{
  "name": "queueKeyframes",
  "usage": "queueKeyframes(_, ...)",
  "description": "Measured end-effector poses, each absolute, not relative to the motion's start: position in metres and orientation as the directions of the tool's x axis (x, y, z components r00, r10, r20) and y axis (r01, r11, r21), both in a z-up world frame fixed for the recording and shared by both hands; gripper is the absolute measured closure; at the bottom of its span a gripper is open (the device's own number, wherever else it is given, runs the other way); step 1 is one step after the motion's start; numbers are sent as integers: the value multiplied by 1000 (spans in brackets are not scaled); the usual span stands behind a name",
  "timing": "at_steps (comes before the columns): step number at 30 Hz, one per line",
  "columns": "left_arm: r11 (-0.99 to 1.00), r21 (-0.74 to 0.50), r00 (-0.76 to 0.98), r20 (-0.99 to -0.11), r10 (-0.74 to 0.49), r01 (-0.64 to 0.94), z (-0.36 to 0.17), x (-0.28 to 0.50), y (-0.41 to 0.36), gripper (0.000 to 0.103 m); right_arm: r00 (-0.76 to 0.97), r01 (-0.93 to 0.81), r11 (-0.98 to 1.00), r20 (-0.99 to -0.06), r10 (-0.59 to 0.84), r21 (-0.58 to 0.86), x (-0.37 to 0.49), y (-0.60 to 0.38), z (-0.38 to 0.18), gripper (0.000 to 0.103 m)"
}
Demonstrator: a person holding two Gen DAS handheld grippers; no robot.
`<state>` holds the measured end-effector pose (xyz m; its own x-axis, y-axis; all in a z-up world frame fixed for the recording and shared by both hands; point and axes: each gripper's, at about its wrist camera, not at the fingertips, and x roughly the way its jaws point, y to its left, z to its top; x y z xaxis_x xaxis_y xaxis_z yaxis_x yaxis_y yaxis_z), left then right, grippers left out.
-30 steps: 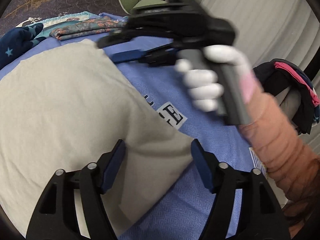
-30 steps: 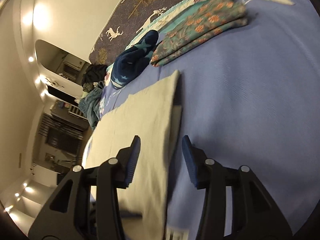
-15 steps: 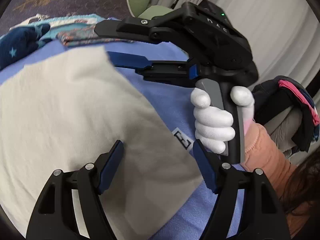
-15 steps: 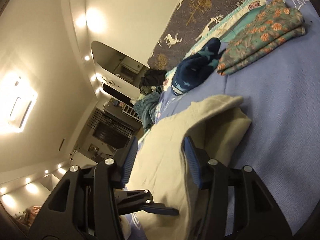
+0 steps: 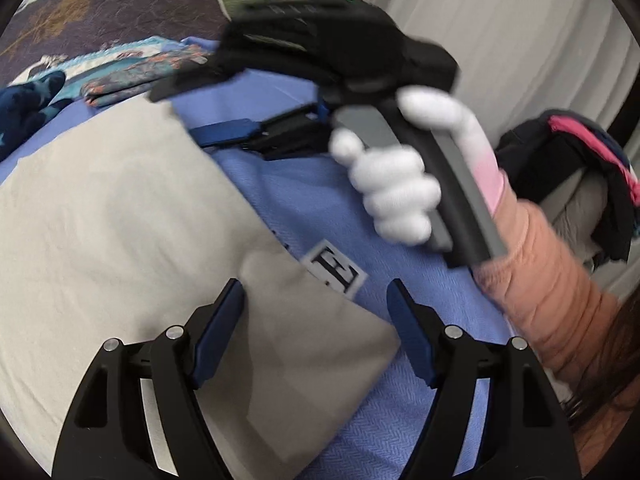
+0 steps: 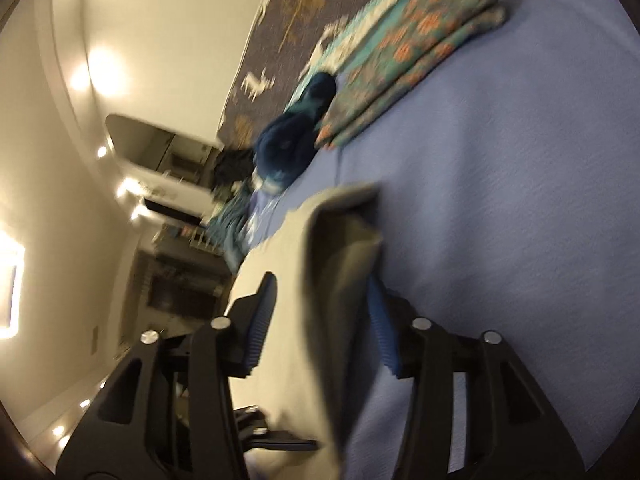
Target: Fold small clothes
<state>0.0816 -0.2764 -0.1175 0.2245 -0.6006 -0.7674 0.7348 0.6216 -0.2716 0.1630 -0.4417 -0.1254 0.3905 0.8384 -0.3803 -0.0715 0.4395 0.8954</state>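
A beige garment lies spread on the blue bedspread. My left gripper is open over its near right corner, with the cloth between the fingers. My right gripper, held by a white-gloved hand, is at the garment's far right corner. In the right wrist view the right gripper is open with the beige cloth standing in a raised fold between its fingers.
A folded floral cloth and a dark blue starred garment lie at the far side of the bed. A pile of dark and pink clothes sits at the right. A white letter patch is on the bedspread.
The right gripper has swung and tilted at the garment's far corner, where the cloth has risen into a fold. The left gripper has stayed open over the near corner.
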Motion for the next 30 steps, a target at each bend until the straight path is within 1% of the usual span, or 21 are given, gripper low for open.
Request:
queueKeyframes(1, 617, -274, 219, -767, -603, 737, -118, 82, -276, 29, 377, -64, 451, -397, 837, 890, 165, -440, -124, 46)
queueKeyframes(4, 612, -296, 206, -762, -615, 733, -120, 84, -275, 29, 317, -40, 526, -488, 813, 850, 180, -423, -120, 38)
queueKeyframes(6, 611, -306, 201, -758, -621, 730, -122, 89, -274, 29, 349, -10, 583, -543, 764, 813, 196, -416, -119, 40)
queueKeyframes(7, 609, -309, 200, -756, -624, 730, -123, 89, -273, 29, 376, -2, 608, -562, 737, 794, 201, -415, -117, 59)
queueKeyframes(8, 608, -313, 201, -752, -628, 730, -122, 85, -271, 29, 398, -4, 628, -575, 715, 778, 205, -413, -115, 99)
queueKeyframes(9, 606, -318, 200, -748, -633, 729, -121, 81, -269, 29, 432, -16, 631, -564, 704, 776, 209, -412, -113, 98)
queueKeyframes(10, 604, -324, 199, -743, -639, 728, -121, 80, -267, 29, 483, -46, 626, -531, 696, 779, 206, -413, -110, 99)
queueKeyframes(11, 601, -333, 197, -737, -646, 726, -122, 81, -266, 29, 524, -75, 653, -527, 669, 754, 201, -413, -107, 100)
queueKeyframes(14, 590, -356, 187, -723, -665, 724, -124, 83, -262, 29, 595, -59, 804, -626, 504, 592, 202, -412, -115, 101)
queueKeyframes(15, 588, -363, 184, -719, -670, 723, -125, 85, -262, 28, 588, -63, 802, -627, 511, 594, 206, -415, -123, 101)
queueKeyframes(17, 573, -390, 173, -700, -693, 721, -126, 87, -259, 28, 572, -54, 740, -587, 573, 671, 214, -422, -131, 100)
queueKeyframes(18, 567, -407, 166, -690, -705, 716, -126, 87, -257, 28, 594, -34, 731, -574, 563, 681, 211, -430, -128, 98)
queueKeyframes(19, 563, -421, 163, -680, -715, 711, -125, 88, -254, 28, 622, -7, 748, -583, 522, 663, 209, -432, -123, 93)
queueKeyframes(20, 562, -423, 164, -677, -717, 711, -125, 89, -251, 28, 642, 13, 777, -601, 476, 629, 205, -434, -117, 91)
queueKeyframes(21, 564, -418, 169, -678, -716, 712, -124, 88, -251, 28, 659, -10, 806, -602, 451, 592, 196, -436, -105, 91)
queueKeyframes(22, 567, -409, 176, -680, -712, 715, -124, 85, -251, 28, 663, -41, 812, -592, 458, 582, 189, -435, -96, 91)
queueKeyframes(24, 576, -388, 201, -678, -707, 720, -120, 81, -250, 28, 633, -170, 807, -564, 530, 566, 160, -424, -73, 91)
queueKeyframes(25, 585, -382, 219, -673, -707, 715, -117, 77, -252, 28, 609, -223, 798, -560, 563, 560, 147, -417, -68, 90)
queueKeyframes(26, 592, -388, 239, -656, -716, 706, -111, 73, -245, 28, 588, -251, 791, -562, 582, 557, 138, -412, -66, 85)
queueKeyframes(28, 592, -403, 261, -626, -735, 698, -99, 67, -228, 28, 516, -295, 781, -596, 615, 551, 117, -394, -71, 78)
queueKeyframes(30, 619, -381, 317, -610, -727, 687, -86, 55, -198, 28, 470, -299, 792, -639, 608, 533, 104, -380, -82, 77)
